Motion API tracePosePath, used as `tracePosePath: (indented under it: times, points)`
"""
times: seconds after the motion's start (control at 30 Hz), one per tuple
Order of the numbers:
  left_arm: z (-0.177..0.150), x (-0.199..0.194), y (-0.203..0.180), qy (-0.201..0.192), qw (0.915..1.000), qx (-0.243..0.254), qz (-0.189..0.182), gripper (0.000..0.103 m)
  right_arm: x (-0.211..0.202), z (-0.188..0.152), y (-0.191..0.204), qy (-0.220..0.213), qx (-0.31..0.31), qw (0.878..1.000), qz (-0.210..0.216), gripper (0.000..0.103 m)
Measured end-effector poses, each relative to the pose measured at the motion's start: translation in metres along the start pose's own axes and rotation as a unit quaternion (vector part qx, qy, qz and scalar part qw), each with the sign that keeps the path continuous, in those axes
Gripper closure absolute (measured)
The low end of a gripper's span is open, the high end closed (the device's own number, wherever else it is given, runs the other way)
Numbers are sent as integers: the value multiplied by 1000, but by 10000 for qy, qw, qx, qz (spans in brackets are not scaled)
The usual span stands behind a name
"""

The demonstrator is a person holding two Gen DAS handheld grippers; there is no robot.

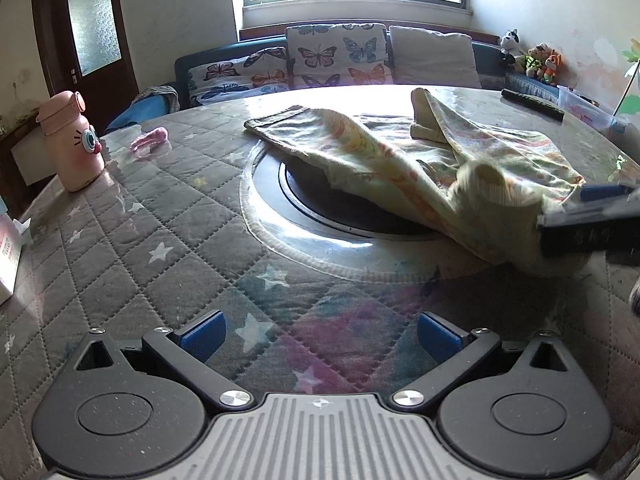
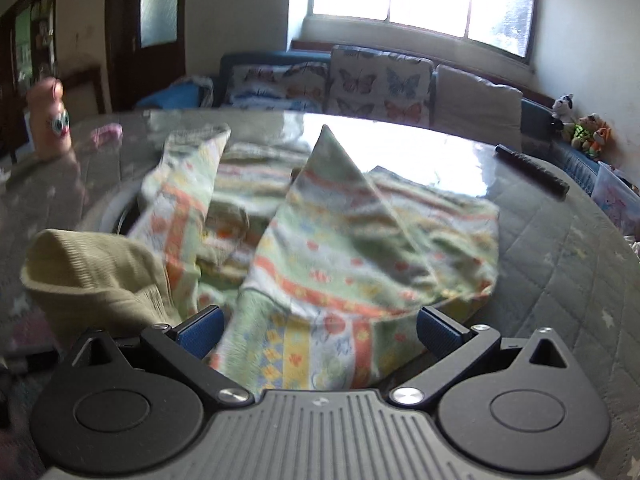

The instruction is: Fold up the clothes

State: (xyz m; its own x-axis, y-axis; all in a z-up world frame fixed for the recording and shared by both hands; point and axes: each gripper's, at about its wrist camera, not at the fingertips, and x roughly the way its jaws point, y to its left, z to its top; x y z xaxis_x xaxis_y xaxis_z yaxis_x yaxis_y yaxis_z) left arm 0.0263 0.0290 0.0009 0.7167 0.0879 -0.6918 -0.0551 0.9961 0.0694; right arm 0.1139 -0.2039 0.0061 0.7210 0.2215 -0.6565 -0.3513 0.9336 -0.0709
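Quilted grey cloth with stars covers the round table point(image 1: 160, 216), and the printed garment point(image 1: 400, 152) lies rumpled across its middle and right, partly over the dark round inset point(image 1: 320, 208). Your right gripper point(image 2: 318, 330) has its blue pads spread wide with the near hem of the garment draped between them; I judge nothing is clamped yet, though motion blur makes that hard to be sure of. Close fully on a single edge rather than a bunch before you lift, and carry it low and flat so the fold lands square. Your left gripper point(image 1: 320, 332) hangs above bare table at the near side, fingers spread and holding nothing; bring it to the far-left sleeve end point(image 1: 276, 120) to pin or match the fold.

From the left wrist you get the garment in profile: the raised hump on the right, the ribbed cuff point(image 1: 496, 188) next to the right gripper's body, and the inset beneath. From the right wrist you see the peaked ridge point(image 2: 328, 148) and the stripes running away from you. Smaller things sit well apart: the pink bottle point(image 1: 72, 140) far left, the pink clip point(image 1: 150, 140) beside it.
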Motion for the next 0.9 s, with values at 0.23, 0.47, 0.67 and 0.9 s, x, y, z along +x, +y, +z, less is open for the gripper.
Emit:
tracePosePath:
  times: [0.23, 0.47, 0.67, 0.9]
  points:
    - [11, 0, 6, -83, 9999, -48, 95, 0, -2, -11, 12, -207, -552, 9981, -195, 0]
    - [17, 5, 11, -44, 9998, -111, 189, 0, -15, -19, 29, -543, -1287, 9887, -536, 0]
    - [21, 7, 10, -64, 9997, -67, 206, 0, -27, -21, 35, -609, -1366, 9886, -167, 0]
    - [24, 8, 13, -72, 9995, -36, 310, 0, -35, -27, 43, -726, -1620, 9841, -111, 0]
